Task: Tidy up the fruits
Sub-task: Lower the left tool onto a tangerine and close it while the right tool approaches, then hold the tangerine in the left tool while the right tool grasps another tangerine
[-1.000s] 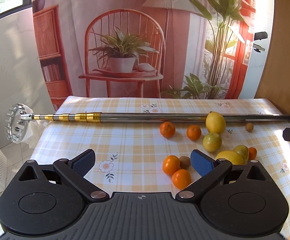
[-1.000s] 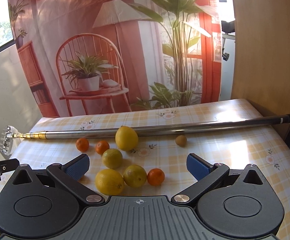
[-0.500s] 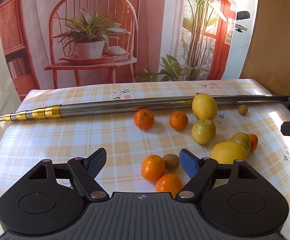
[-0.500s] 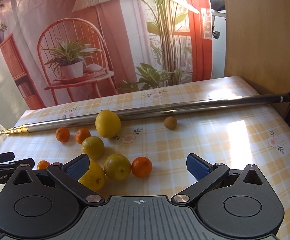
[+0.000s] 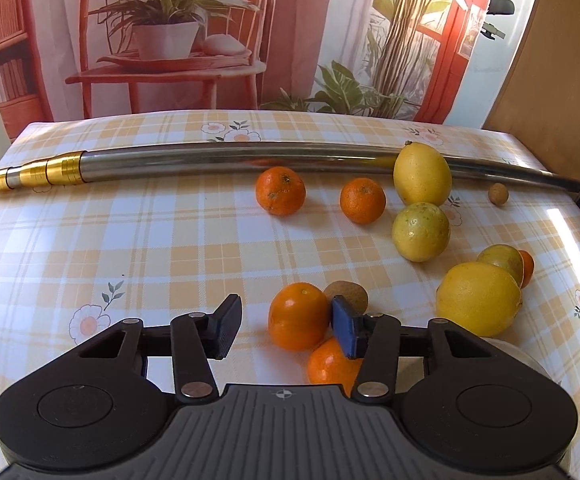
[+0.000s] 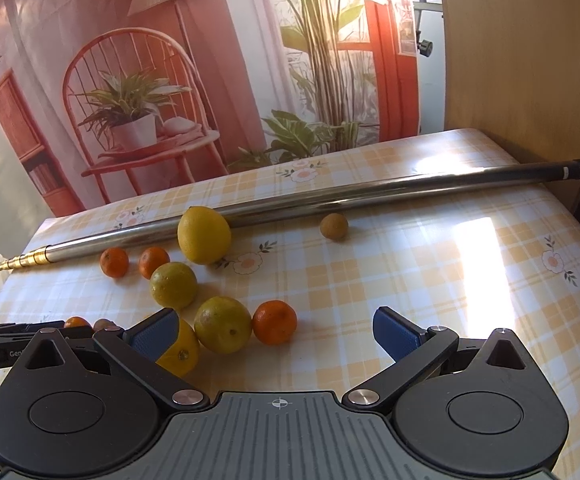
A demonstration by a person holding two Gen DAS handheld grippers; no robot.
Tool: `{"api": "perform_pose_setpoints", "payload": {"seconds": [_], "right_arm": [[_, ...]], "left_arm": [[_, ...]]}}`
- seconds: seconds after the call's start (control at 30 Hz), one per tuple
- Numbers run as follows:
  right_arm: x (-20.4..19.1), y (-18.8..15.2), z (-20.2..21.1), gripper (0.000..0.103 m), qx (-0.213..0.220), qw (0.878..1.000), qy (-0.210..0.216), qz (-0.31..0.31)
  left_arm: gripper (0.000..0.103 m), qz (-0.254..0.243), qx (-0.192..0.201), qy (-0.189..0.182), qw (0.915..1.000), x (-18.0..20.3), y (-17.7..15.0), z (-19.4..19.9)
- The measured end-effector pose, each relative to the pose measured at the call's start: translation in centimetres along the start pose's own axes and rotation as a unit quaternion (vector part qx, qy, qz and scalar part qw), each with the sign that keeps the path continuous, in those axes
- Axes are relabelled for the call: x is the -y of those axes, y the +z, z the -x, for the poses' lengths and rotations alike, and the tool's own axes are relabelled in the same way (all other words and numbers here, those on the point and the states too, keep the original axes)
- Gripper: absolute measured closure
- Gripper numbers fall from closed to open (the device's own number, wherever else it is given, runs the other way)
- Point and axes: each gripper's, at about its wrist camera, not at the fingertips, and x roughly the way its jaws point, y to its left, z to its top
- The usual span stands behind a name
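checked tablecloth [image 5: 130, 248]; lemon [image 5: 422, 174] stem-tip perhaps toward pole [image 5: 230, 158]

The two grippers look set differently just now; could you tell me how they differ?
The left gripper has its jaws narrowed around an orange, while the right gripper stands wide open with nothing between its fingers. The left sits low among the oranges; the right sits beside a lemon, its left finger overlapping it. Both point toward the pole.

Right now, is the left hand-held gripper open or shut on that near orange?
Open. The left hand-held gripper has its fingers either side of the orange, with a clear gap at the left finger.
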Motion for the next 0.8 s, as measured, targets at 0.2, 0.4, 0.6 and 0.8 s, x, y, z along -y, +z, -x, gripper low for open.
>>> {"api": "perform_pose_setpoints", "payload": {"seconds": [0.2, 0.4, 0.6, 0.8], "right_arm": [[0.4, -0.1, -0.3, 0.0, 0.0, 1.0, -0.002, -0.003], [0.7, -0.4, -1.0, 0.0, -0.002, 1.0, -0.002, -0.006], [1.1, -0.6, -1.3, 0.0, -0.006, 1.0, -0.009, -0.011], [1.4, -0.8, -1.6, 0.0, -0.012, 1.0, -0.007, -0.017]], "left_arm": [[0.066, 0.006, -0.014, 0.004, 0.9999, -0.5, -0.2, -0.4], [0.064, 0.011, -0.011, 0.0, 0.9999, -1.0, -0.2, -0.3], [0.062, -0.015, -0.004, 0.024, 0.9996, -0.2, -0.2, -0.5], [0.062, -0.01, 0.002, 0.033, 0.9994, -0.5, -0.1, -0.5]]}}
